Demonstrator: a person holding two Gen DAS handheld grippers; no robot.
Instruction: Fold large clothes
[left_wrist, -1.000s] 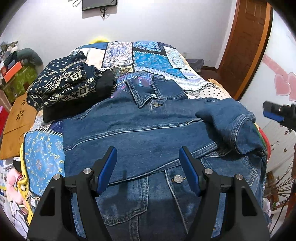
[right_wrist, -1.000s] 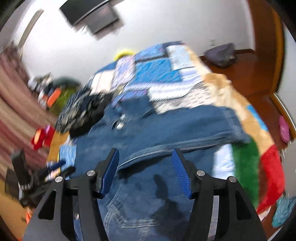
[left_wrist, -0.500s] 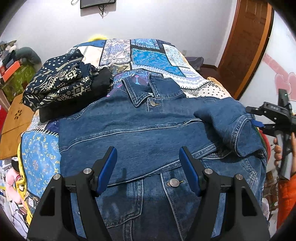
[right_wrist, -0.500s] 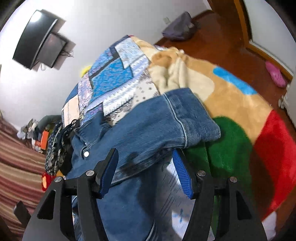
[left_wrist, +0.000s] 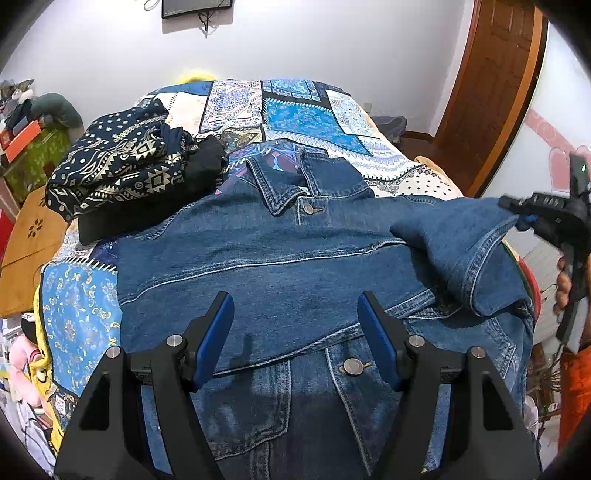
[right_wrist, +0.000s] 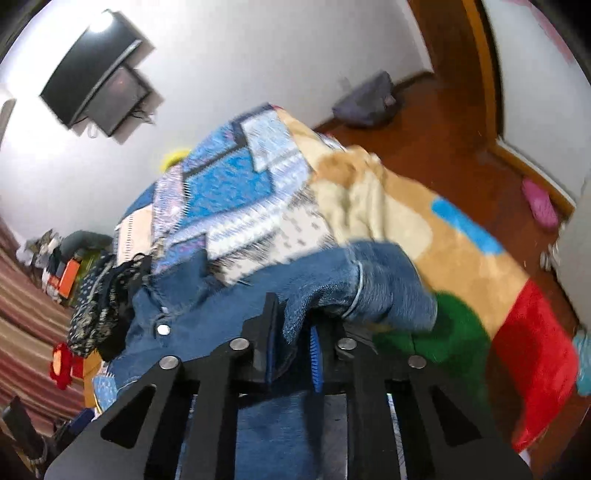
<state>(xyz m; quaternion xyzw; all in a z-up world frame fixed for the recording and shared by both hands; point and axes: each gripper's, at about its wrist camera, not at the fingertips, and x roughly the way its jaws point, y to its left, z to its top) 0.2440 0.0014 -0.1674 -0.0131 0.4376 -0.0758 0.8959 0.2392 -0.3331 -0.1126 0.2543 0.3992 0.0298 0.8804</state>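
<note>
A blue denim jacket (left_wrist: 280, 266) lies front-up across the patchwork bed, collar toward the far wall. Its right sleeve (left_wrist: 469, 240) is folded in over the chest. My left gripper (left_wrist: 295, 332) hovers open above the jacket's lower front, nothing between its blue pads. In the left wrist view my right gripper (left_wrist: 524, 221) is at the sleeve's cuff edge on the right. In the right wrist view my right gripper (right_wrist: 293, 332) is shut on the denim sleeve (right_wrist: 369, 291), cloth bunched between its blue pads.
A dark patterned pile of clothes (left_wrist: 122, 173) lies on the bed's left side beside the collar. A fleece blanket (right_wrist: 461, 280) in tan, green and red covers the bed's right edge. A wooden door (left_wrist: 495, 92) stands at the right, a wall screen (right_wrist: 92, 99) behind.
My right gripper moved in onto the folded sleeve's cuff and closed on the denim. The left gripper stayed open in the same place.
</note>
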